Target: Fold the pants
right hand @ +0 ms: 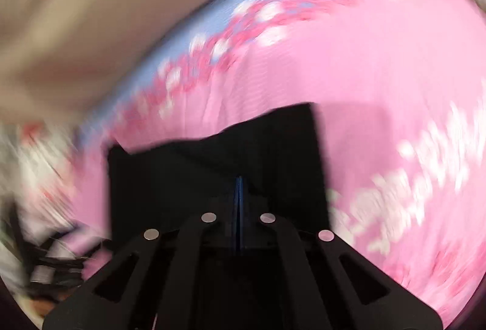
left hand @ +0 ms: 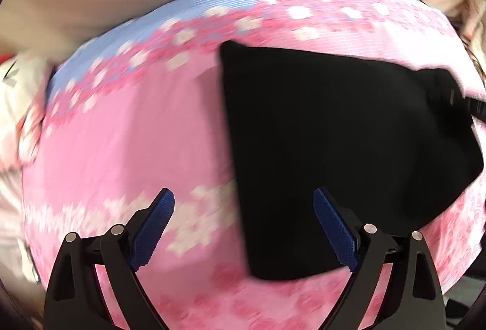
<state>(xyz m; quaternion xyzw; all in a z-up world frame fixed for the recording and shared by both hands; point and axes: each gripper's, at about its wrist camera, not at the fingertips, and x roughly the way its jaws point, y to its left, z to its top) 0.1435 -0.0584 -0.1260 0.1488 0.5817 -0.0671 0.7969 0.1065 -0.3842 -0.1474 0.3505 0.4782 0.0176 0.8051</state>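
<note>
A: What's lying under everything?

B: A pink bedspread (left hand: 121, 132) with white blossoms and a blue band is covering the whole surface. The black pants (left hand: 349, 154) are lying on it, already folded down to a compact dark panel, to the right of the left gripper.

A: And the tools?

B: The left gripper (left hand: 243, 226) is hovering with its blue pads spread wide, nothing between them. The right gripper (right hand: 239, 196) is showing its jaws pressed together; black cloth is lying right at its tips, but I cannot tell whether any is pinched.

A: So how is the fold best done?

B: I'd be carrying the held edge low and straight across, matching corners, while the left one is pinning the panel flat.
</note>
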